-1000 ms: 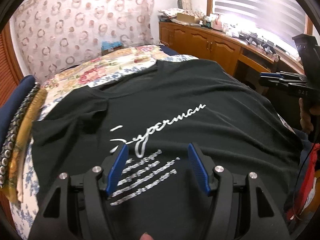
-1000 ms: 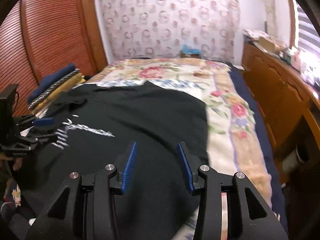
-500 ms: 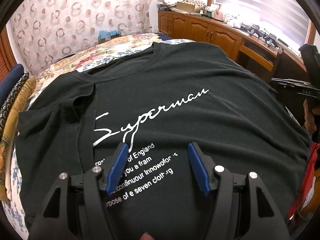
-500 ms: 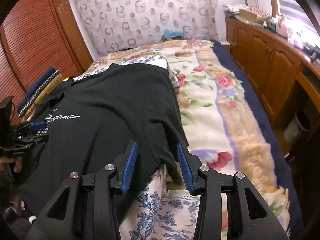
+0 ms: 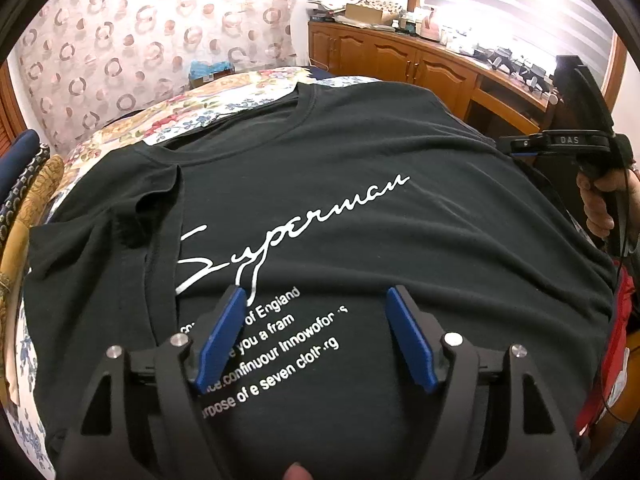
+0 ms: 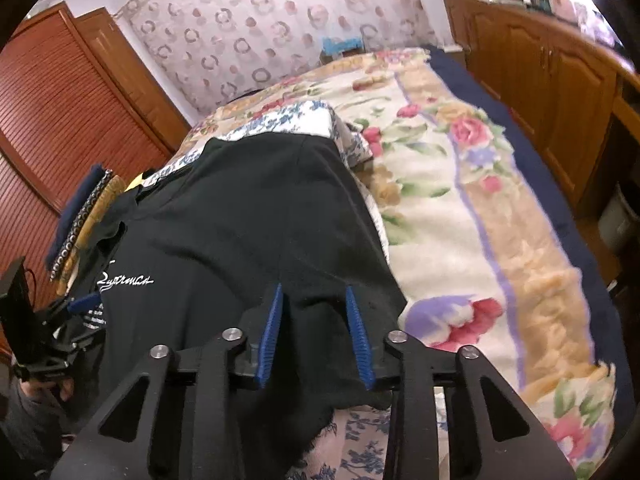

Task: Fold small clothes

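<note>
The left wrist view looks down on the front of a black T-shirt [image 5: 360, 184] spread flat on the bed [image 5: 224, 92], neckline away from the camera. Only this view lets the white print be read: a script "Superman" above smaller lines partly hidden by the fingers, among them "of England", "you a fram", "continuour Innowofor" and "of e seven cloth". It also shows the right gripper [image 5: 520, 146] from the side at the shirt's far right edge, marked "DAS", with a hand [image 5: 598, 204] on its grip.

The right wrist view instead shows the shirt's side and corner [image 6: 256, 216] lying over a blue-flowered cloth [image 6: 360, 440] and the rose-patterned blanket [image 6: 460, 208], a stack of folded clothes [image 6: 80, 216] beside the louvred wardrobe doors [image 6: 52, 120], and the left gripper [image 6: 86, 304] low at the left.

The left gripper's [image 5: 316, 316] fingers stand wide apart and are opening, poised over the print with nothing clamped between them. The right gripper's [image 6: 314, 300] fingers are closing, with the shirt's edge fabric between them; whether the pads press on it I cannot tell.
</note>
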Available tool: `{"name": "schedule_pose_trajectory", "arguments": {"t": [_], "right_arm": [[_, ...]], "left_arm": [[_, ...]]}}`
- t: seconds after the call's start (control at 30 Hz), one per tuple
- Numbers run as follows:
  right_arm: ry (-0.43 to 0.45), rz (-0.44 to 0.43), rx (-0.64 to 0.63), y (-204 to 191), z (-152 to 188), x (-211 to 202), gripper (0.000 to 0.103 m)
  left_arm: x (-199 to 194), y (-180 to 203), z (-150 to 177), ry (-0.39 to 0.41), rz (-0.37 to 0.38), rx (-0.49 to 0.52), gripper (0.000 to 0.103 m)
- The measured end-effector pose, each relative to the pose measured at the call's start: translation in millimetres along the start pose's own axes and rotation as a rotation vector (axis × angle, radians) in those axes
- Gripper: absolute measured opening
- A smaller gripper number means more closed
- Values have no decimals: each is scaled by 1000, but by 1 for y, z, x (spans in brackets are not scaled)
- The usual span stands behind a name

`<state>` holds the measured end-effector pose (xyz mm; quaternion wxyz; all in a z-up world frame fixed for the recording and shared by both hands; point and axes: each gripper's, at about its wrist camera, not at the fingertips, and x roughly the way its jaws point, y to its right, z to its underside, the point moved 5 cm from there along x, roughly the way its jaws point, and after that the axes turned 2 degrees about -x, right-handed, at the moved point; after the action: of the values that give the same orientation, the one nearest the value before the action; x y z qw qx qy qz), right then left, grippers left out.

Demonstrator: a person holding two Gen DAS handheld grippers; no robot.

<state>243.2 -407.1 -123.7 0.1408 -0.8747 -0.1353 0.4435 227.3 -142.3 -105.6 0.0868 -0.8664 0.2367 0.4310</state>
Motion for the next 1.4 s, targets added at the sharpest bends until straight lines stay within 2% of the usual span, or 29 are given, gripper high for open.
{"name": "schedule_pose_trajectory", "arguments": {"t": [0.17, 0.23, 0.33, 0.43, 0.53, 0.7, 0.77, 0.8, 0.83, 0.97, 1.07, 1.1, 1.13, 1.2, 1.23, 1.27, 1.4], "right_arm": [[7, 29, -32, -6, 0, -2, 14], [23, 58, -55, -8, -1, -6, 4], [58, 84, -95, -14, -5, -13, 0], [123, 113, -156, -31, -13, -28, 0], [164, 99, -218, -57, -22, -39, 0], [166, 84, -234, -73, -31, -35, 0], [157, 121, -211, -64, -31, -28, 18], [151, 139, -196, -58, -30, -25, 35], [139, 137, -167, -49, -27, -20, 38], [75, 146, -92, -20, -16, -4, 38], [27, 140, -42, -8, -8, 5, 31], [19, 127, -35, -7, -6, 6, 25], [17, 106, -28, -7, -5, 6, 20], [20, 108, -35, -7, -4, 4, 16], [26, 119, -47, -8, -4, 3, 7], [32, 145, -63, -9, -5, 0, 4], [62, 157, -101, -15, -5, -6, 1]], "left_arm": [[0, 1, 0, 0, -1, -1, 73], [0, 0, 0, 0, -1, 0, 74], [0, 0, 0, 0, -1, 0, 74], [0, 1, 0, 0, -1, 0, 74], [0, 1, 0, 0, -1, 0, 74], [0, 1, 0, 0, -1, 0, 74], [0, 1, 0, 0, -1, 0, 74], [0, 1, 0, 0, -1, 0, 74], [0, 1, 0, 0, -1, 0, 74], [0, 1, 0, -1, -1, 0, 74], [0, 1, 0, -1, -1, 0, 74], [0, 1, 0, -1, -1, 1, 74], [1, 1, 0, -1, -1, 1, 74], [1, 1, 0, -1, -1, 0, 74], [1, 1, 0, -1, -1, 1, 74], [1, 1, 0, -1, -1, 0, 74], [0, 1, -1, -1, -1, 1, 74]]}}
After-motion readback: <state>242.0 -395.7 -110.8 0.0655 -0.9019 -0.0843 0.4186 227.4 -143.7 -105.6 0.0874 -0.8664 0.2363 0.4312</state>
